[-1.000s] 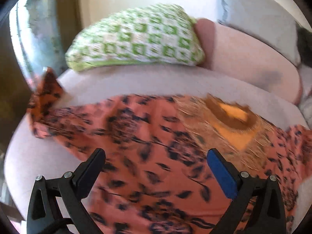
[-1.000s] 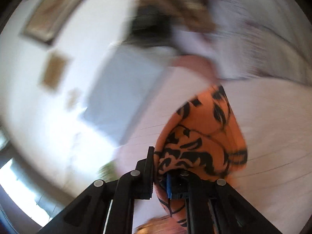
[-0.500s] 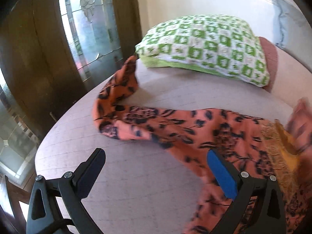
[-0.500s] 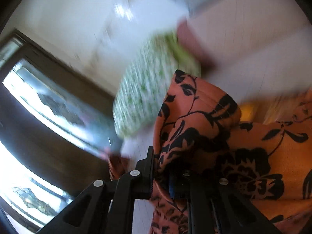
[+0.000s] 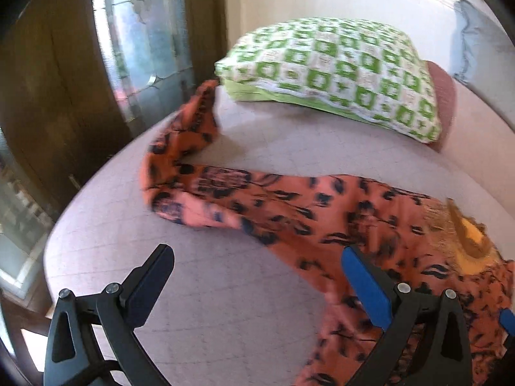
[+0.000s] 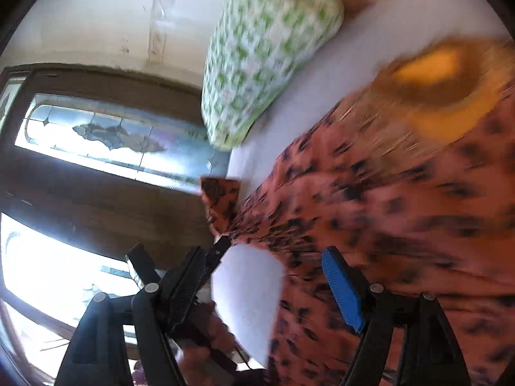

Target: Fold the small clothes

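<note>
Pillow [image 5: 334,74] behind garment [image 5: 322,218] on bed [image 5: 225,305]

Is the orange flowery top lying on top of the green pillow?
No, the orange top lies on the pale bed cover, in front of the green pillow, with only a raised sleeve tip near the pillow's corner.

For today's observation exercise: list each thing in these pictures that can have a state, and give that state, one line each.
Left gripper: open, holding nothing.
Right gripper: open, over the garment's edge.
Orange floral garment: lying on the bed, unfolded, one sleeve crumpled and sticking up.
Green checked pillow: lying flat at the head of the bed.
Bed: covered with a pale sheet.
</note>
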The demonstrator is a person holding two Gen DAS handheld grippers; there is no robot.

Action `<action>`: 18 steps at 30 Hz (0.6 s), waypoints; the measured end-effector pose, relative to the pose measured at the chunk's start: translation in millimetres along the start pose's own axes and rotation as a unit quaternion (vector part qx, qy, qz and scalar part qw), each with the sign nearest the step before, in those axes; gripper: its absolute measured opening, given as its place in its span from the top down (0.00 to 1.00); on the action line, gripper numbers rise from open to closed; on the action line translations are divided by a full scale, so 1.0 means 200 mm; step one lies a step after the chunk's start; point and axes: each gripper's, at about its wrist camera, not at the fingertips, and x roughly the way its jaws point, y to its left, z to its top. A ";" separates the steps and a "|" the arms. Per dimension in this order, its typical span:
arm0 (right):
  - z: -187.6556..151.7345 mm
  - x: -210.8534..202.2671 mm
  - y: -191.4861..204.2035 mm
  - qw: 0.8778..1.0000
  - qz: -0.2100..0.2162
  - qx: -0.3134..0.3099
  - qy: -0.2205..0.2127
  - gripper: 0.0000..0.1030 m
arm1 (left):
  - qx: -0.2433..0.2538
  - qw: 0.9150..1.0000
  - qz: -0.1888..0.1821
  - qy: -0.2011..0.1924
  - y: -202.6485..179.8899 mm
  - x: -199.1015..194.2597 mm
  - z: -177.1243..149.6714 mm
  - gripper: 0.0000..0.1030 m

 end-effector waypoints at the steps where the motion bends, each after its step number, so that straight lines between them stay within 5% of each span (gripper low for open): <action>1: 0.01 -0.11 -0.05 0.999 -0.023 0.005 -0.023 0.24 | 0.004 1.000 -0.016 0.006 -0.04 0.01 0.00 0.00; 7: 0.01 -0.62 -0.44 0.981 -0.089 0.102 -0.137 0.24 | 0.012 0.996 -0.071 0.062 -0.21 0.17 0.00 0.03; 11: 0.06 -0.79 -0.66 0.961 -0.095 0.175 -0.194 0.24 | 0.013 0.990 -0.094 0.108 -0.28 0.31 -0.03 0.47; 18: 0.37 -0.75 -0.75 0.949 -0.210 0.119 -0.202 0.26 | 0.004 0.990 -0.099 0.098 -0.32 0.32 -0.01 0.48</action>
